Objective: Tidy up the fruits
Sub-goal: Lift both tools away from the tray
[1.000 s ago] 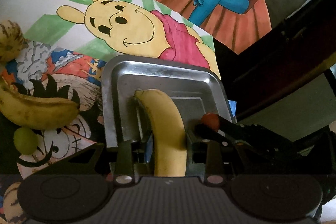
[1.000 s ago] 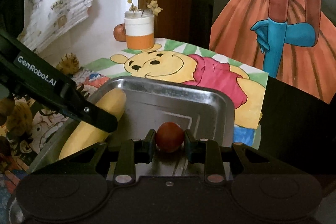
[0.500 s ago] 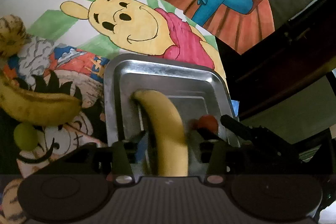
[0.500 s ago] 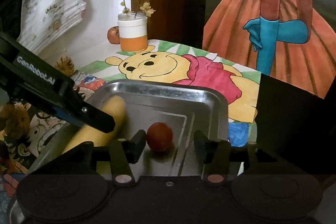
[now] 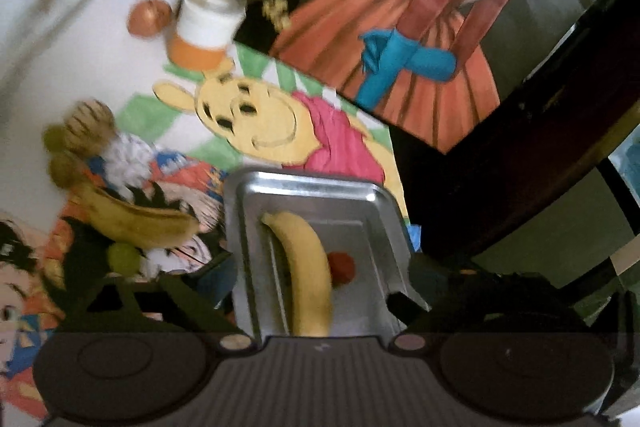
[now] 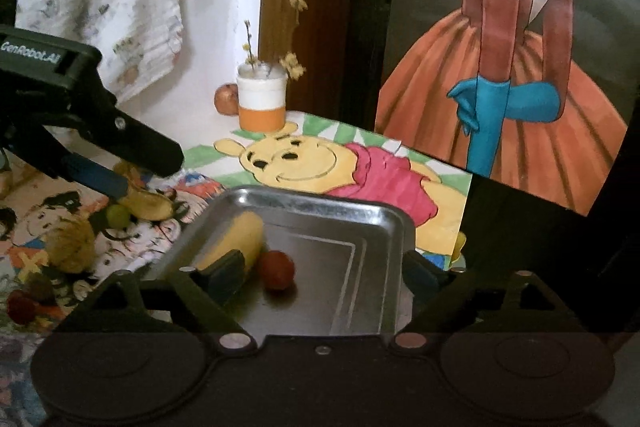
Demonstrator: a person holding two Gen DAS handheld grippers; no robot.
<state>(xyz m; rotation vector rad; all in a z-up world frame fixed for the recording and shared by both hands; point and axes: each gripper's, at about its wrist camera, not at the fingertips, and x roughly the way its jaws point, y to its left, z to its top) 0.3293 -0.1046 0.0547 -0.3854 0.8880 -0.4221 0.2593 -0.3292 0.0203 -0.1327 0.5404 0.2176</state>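
Observation:
A steel tray point(image 5: 312, 187) point(image 6: 320, 197) holds a yellow banana point(image 5: 304, 267) point(image 6: 240, 243) and a small red fruit point(image 5: 342, 267) point(image 6: 276, 269) side by side. My left gripper point(image 5: 308, 283) hangs above the tray's near end. Its jaws are opening wide, and the banana lies below them untouched. From the right wrist view, the left gripper point(image 6: 144, 175) shows at the left, raised over the mat. My right gripper point(image 6: 322, 271) is also opening, and neither of its pads point(image 6: 224, 271) presses on the red fruit between them.
On the cartoon mat left of the tray lie a spotted banana point(image 5: 136, 219) point(image 6: 148, 205), a green grape point(image 5: 124, 259) point(image 6: 118, 215), a brown fuzzy fruit point(image 6: 72, 247) and dark red fruits point(image 6: 20, 307). A white-and-orange cup point(image 6: 262, 99) and a brown round fruit point(image 6: 226, 99) stand at the back wall.
The left gripper has let go of the banana and the right one of the red fruit. Both fruits now rest in the tray. Both grippers have spread wide, risen and drawn back.

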